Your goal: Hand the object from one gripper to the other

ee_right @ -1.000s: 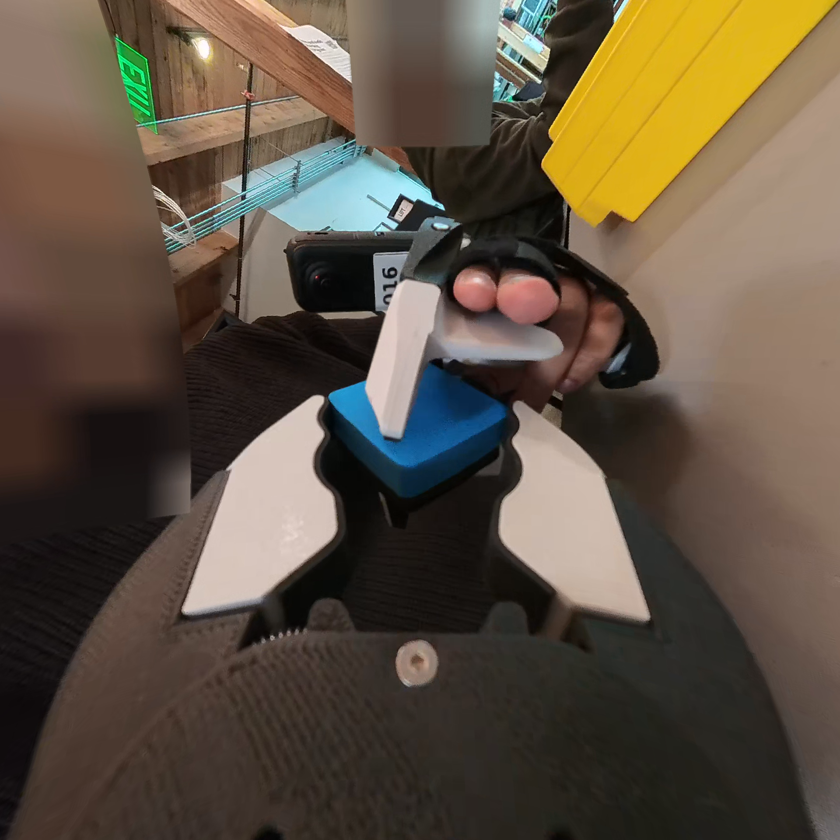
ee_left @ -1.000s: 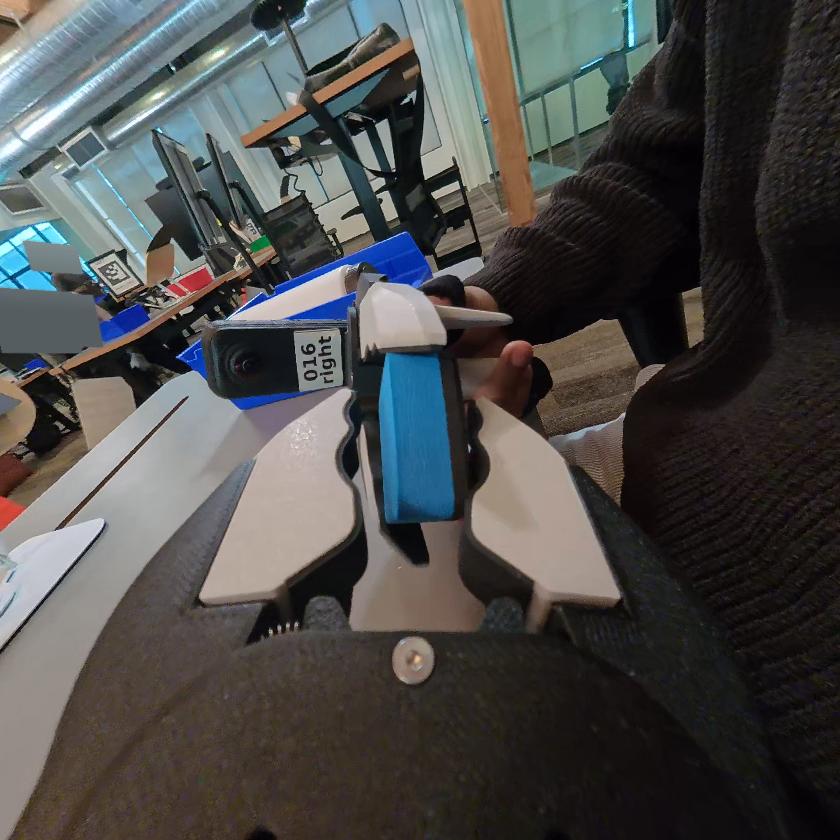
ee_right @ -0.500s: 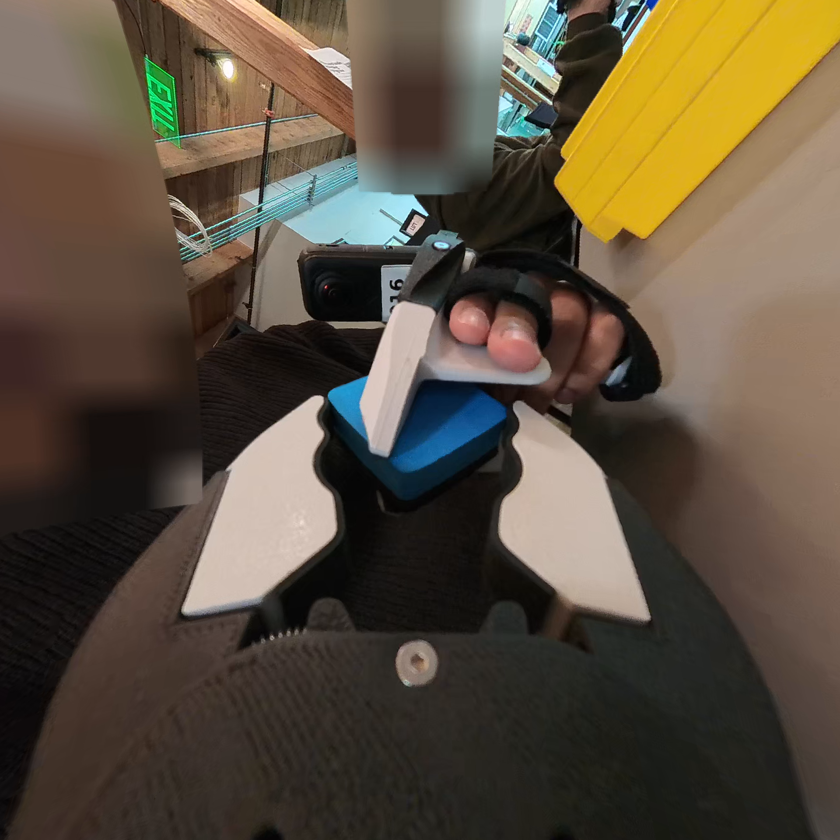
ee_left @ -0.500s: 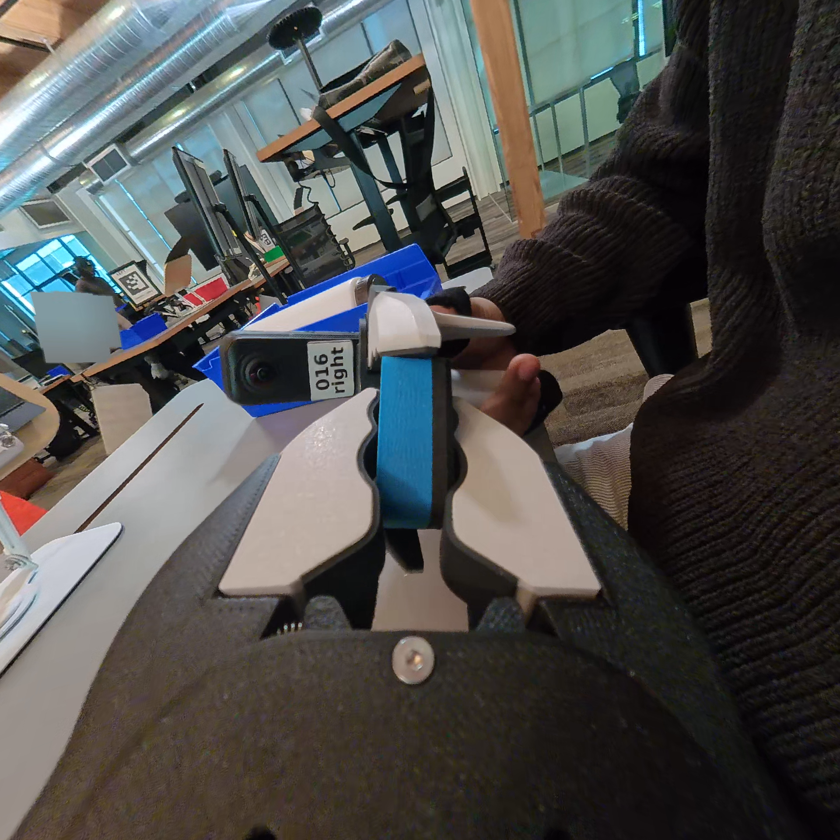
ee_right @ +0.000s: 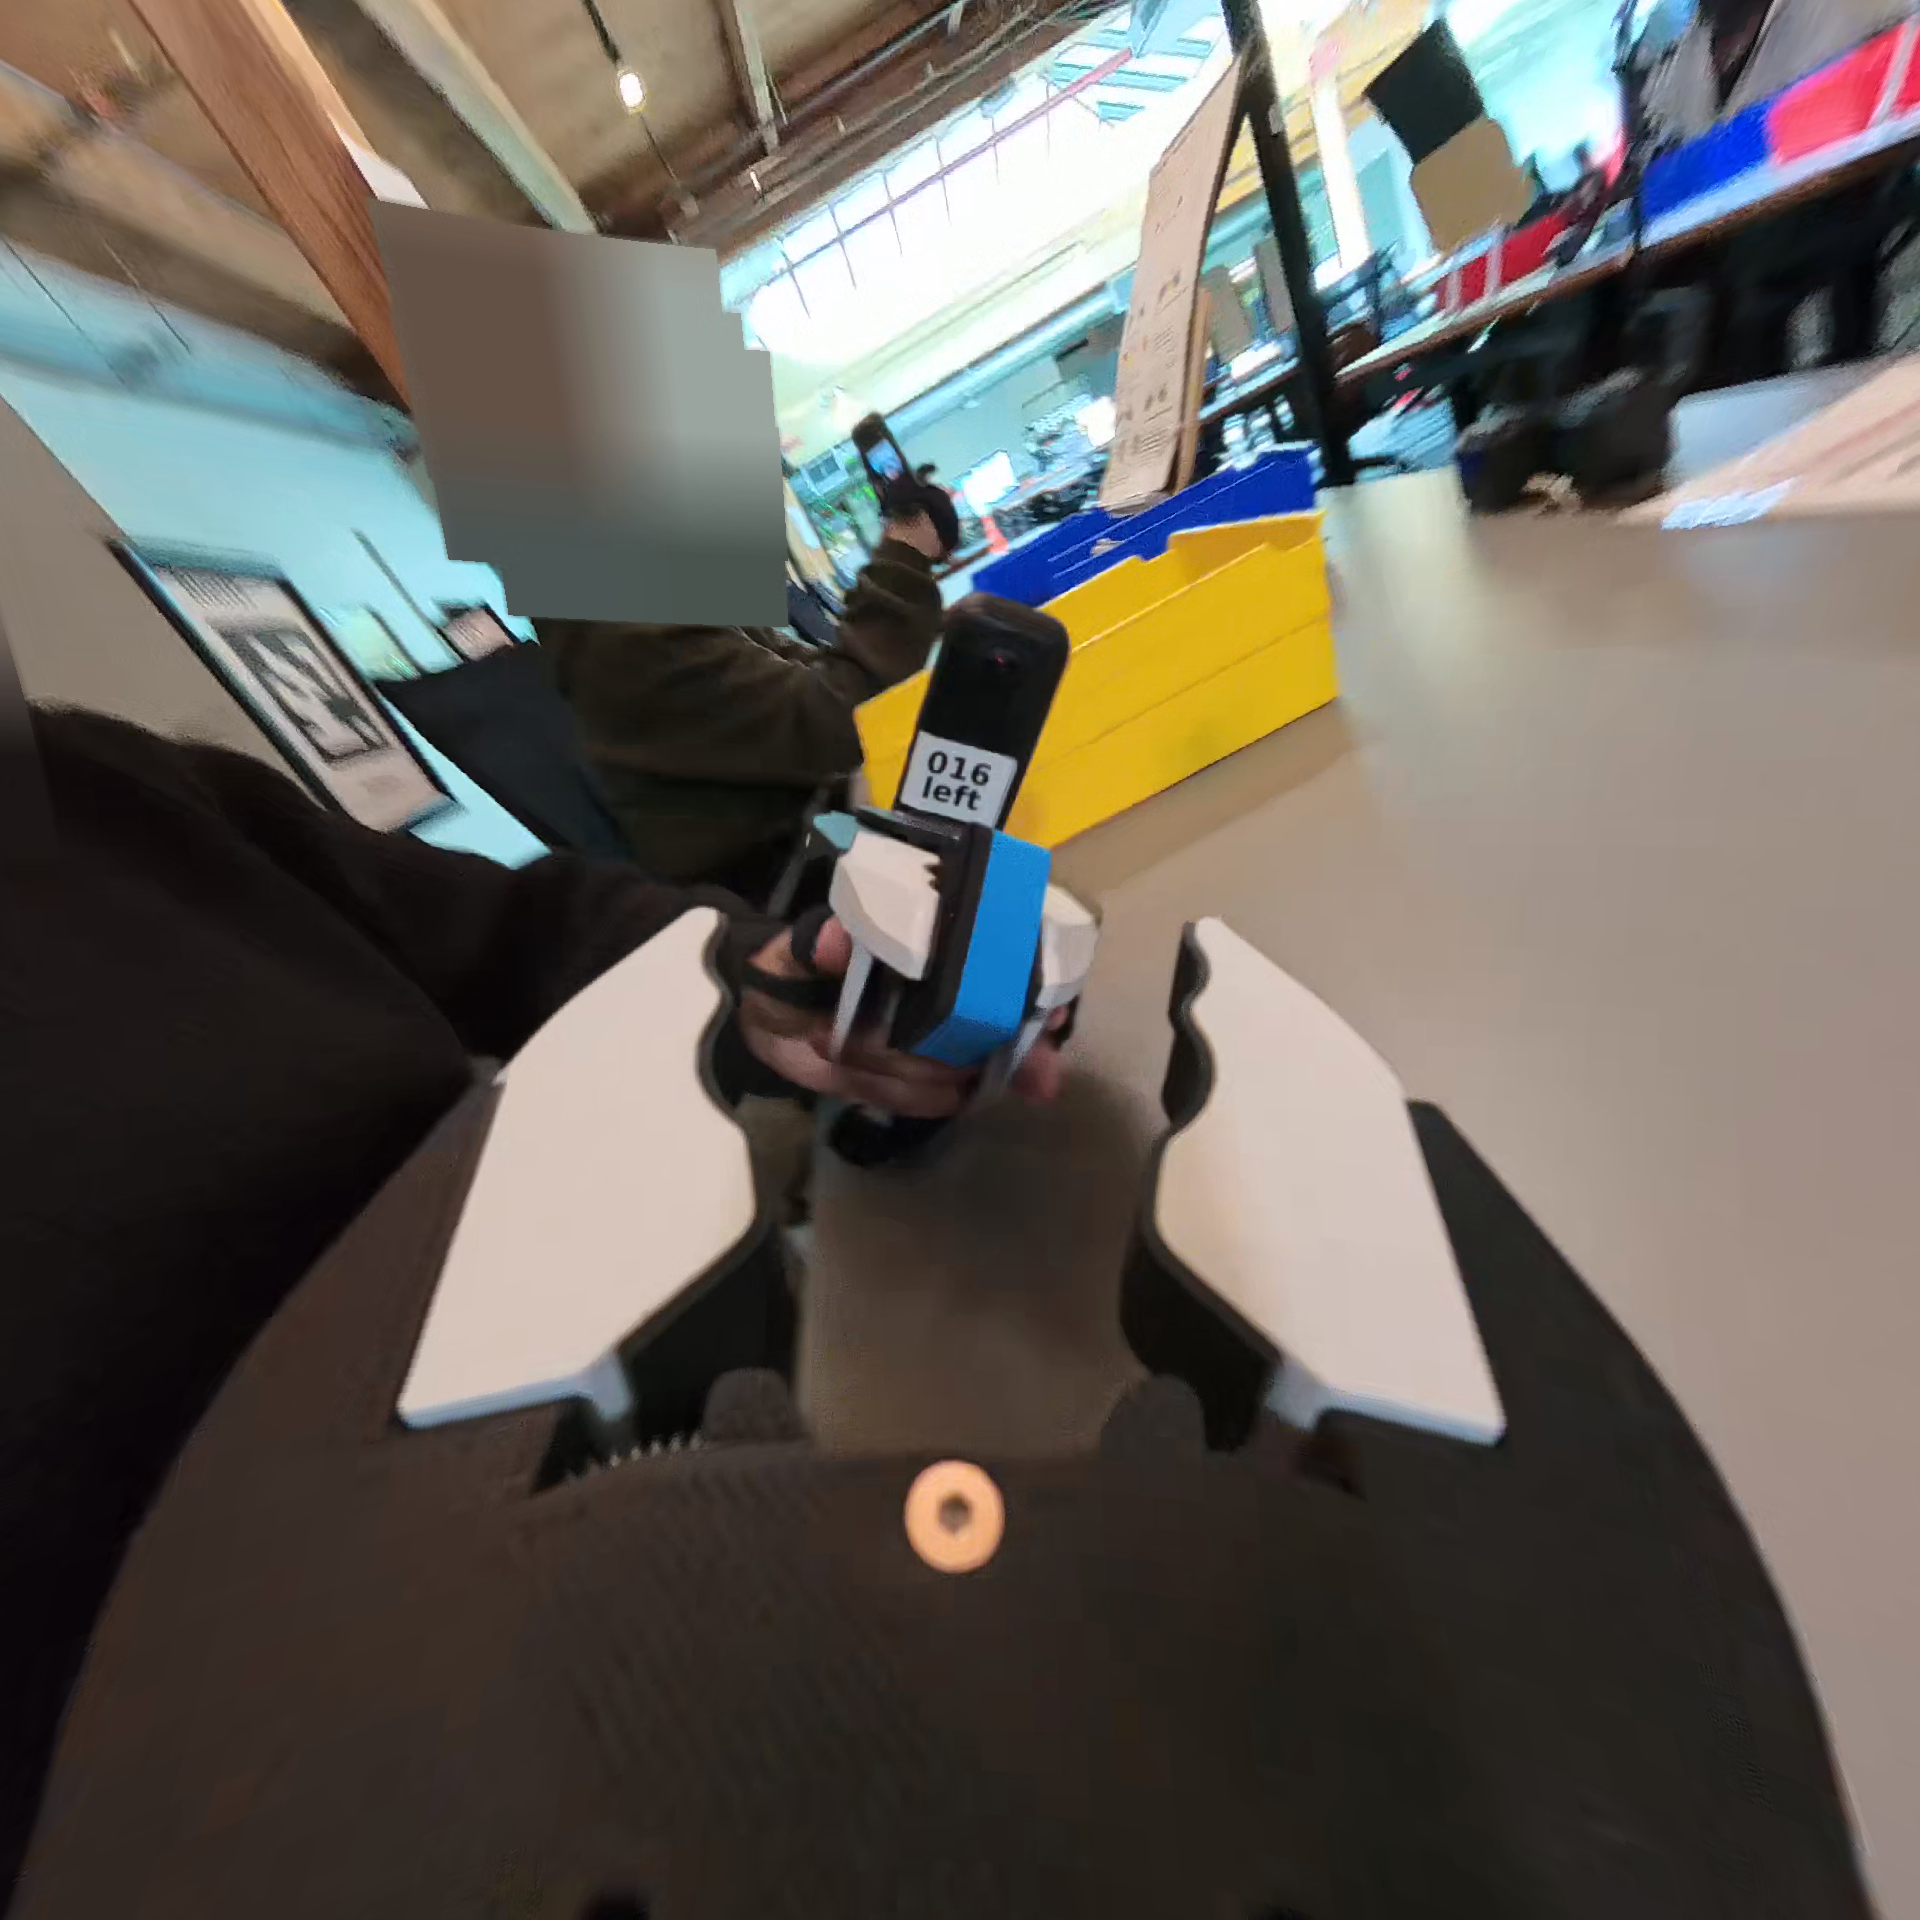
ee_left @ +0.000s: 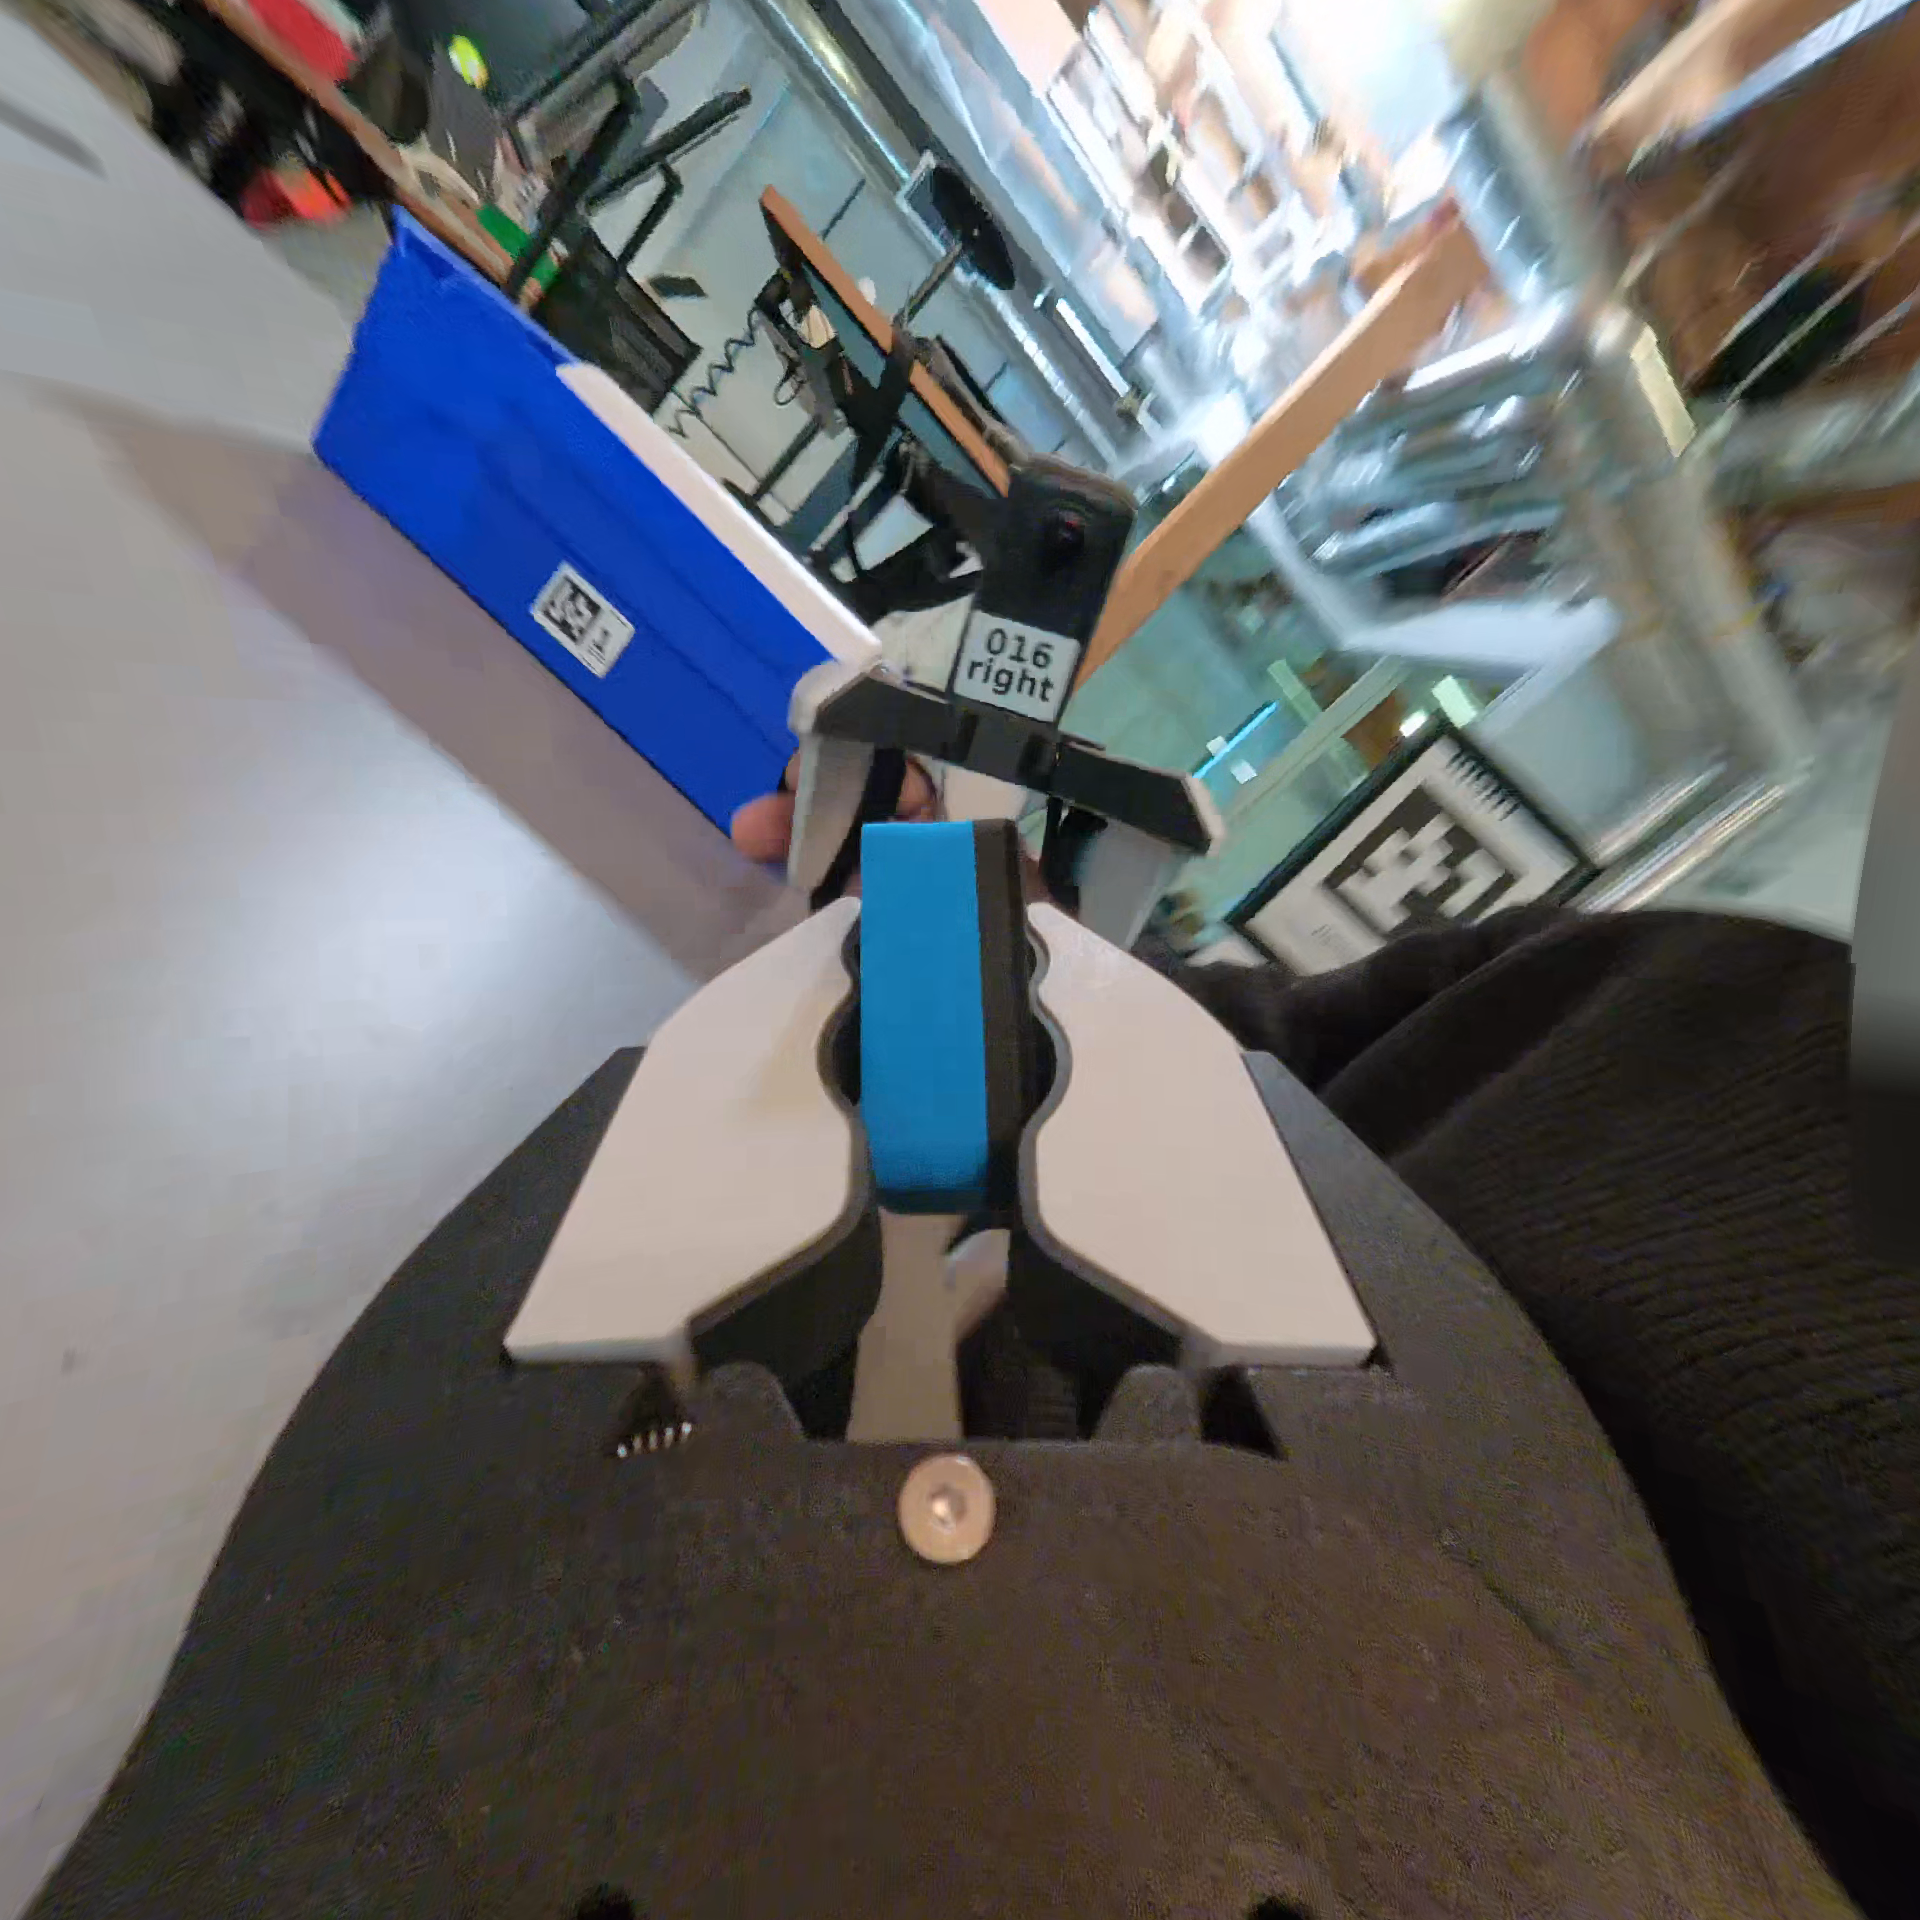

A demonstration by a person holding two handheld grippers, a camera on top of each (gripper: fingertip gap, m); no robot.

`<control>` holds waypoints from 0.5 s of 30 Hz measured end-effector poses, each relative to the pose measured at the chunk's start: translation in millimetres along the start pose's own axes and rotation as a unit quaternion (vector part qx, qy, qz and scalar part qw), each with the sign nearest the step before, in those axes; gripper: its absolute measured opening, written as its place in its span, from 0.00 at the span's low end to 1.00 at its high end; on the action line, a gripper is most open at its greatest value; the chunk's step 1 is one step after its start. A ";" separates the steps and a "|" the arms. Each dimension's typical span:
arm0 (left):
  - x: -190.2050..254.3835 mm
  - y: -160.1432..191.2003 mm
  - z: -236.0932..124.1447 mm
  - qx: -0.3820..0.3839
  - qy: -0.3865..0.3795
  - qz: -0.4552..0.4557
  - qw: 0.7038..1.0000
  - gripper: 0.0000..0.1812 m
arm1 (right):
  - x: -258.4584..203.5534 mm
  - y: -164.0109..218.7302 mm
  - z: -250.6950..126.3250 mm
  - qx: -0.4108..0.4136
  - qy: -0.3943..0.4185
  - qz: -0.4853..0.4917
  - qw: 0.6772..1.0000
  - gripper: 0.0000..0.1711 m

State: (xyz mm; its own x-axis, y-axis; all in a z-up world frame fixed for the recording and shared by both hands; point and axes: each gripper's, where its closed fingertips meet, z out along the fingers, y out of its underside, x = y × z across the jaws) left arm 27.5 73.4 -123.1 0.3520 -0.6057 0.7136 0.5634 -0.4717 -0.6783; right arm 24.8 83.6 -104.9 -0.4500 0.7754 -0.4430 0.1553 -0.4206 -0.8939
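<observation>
Grey tabletop [ee_right: 1558, 831] | left gripper [ee_left: 940, 997] clamps blue block [ee_left: 920, 1029], frame centre | right gripper [ee_right: 951, 1039] has let go, now spread empty | handover done

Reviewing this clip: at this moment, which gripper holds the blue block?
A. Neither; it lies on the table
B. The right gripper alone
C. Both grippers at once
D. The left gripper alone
D: the left gripper is shut on the blue block, while the right gripper is open with nothing between its fingers, apart from the block.
</observation>
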 end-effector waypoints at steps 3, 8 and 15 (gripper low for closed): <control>-4.0 -2.0 -2.7 0.022 0.036 -0.105 0.994 0.14 | -2.2 4.6 1.5 -0.028 0.035 -0.129 0.991 0.45; -3.2 0.6 -1.7 0.026 0.074 -0.185 0.980 0.14 | -6.1 28.6 12.5 -0.099 0.078 -0.322 0.938 0.42; 13.3 22.6 12.3 -0.036 0.107 -0.201 0.973 0.14 | -9.5 46.1 22.0 -0.132 0.079 -0.352 0.923 0.56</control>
State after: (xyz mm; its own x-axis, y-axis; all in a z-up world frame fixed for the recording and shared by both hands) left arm 54.1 62.6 -126.8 -0.0553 -0.4788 0.8762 0.5670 -0.7374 -0.3672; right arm 16.9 46.5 -140.4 -0.3905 0.8805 0.2689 0.0916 0.3278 -0.9403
